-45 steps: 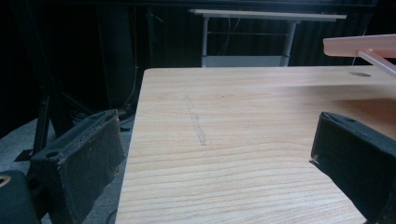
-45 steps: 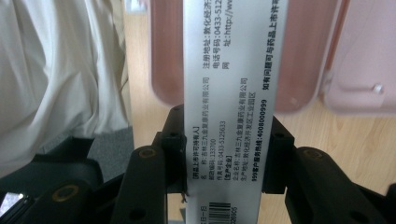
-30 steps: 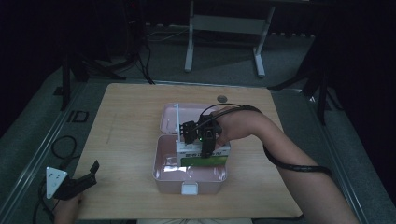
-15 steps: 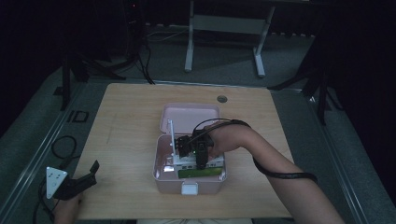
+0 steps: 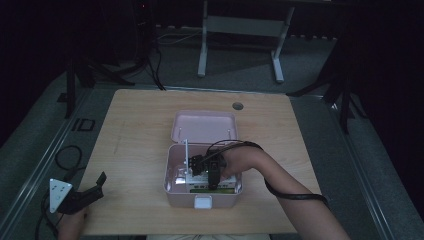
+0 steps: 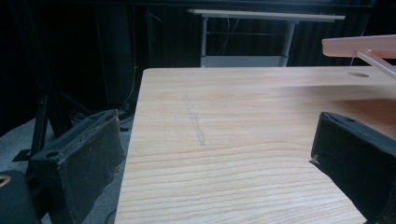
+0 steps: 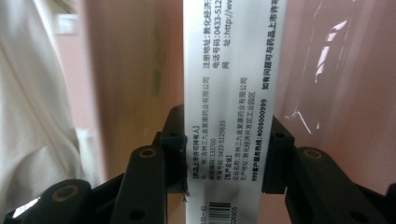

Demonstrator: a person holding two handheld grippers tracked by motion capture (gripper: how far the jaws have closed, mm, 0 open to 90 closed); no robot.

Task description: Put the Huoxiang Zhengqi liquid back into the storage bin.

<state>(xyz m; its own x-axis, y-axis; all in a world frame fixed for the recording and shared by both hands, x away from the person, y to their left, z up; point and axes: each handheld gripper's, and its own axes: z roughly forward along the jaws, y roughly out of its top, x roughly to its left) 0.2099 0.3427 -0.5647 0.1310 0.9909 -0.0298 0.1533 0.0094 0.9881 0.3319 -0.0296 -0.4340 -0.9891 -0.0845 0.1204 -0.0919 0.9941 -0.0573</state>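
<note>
We are seeing the left tool [image 5: 82,196] resting at the table's [image 5: 140,125] near left corner, its jaws standing wide apart with bare wood between them. To its right the pink box [image 5: 172,186] is sitting with its lid [image 5: 204,126] laid back. The right tool [image 5: 207,172] is reaching down into it — its jaws are clamping a white printed carton [image 7: 229,107], which is rising straight ahead between them, pink wall just behind.

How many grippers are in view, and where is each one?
2. The left gripper rests open at the table's near-left edge. The right gripper is inside the open pink box, shut on a white printed carton.
</note>
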